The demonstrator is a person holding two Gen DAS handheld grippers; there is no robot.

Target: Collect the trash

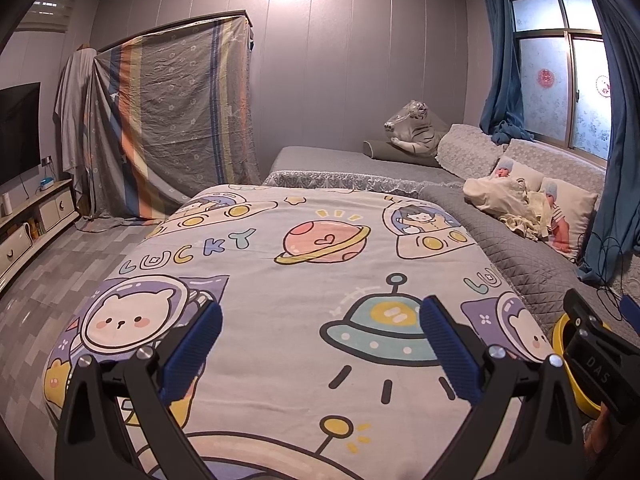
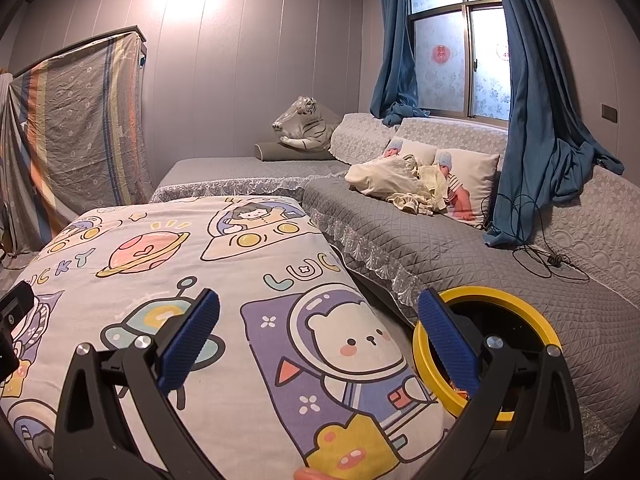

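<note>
A smooth cotton cover [image 1: 280, 280] printed with cartoon bears, planets and saucers lies flat beside a quilted grey sofa [image 2: 460, 240] edged in lace. The round yellow-rimmed bin [image 2: 532, 316] stands in the gap between them. The left gripper [image 1: 320, 344] and right gripper [image 2: 318, 340] both hover above the cover, ribbed blue fingers spread wide, holding nothing.

We see a cream blanket [image 1: 304, 280] printed with pastel planets, saucers and bears. Beside it, our bin [image 2: 516, 304] has a yellow rim, the sofa cover [image 2: 460, 248] is quilted grey, and the curtains [image 2: 532, 120] are blue.
</note>
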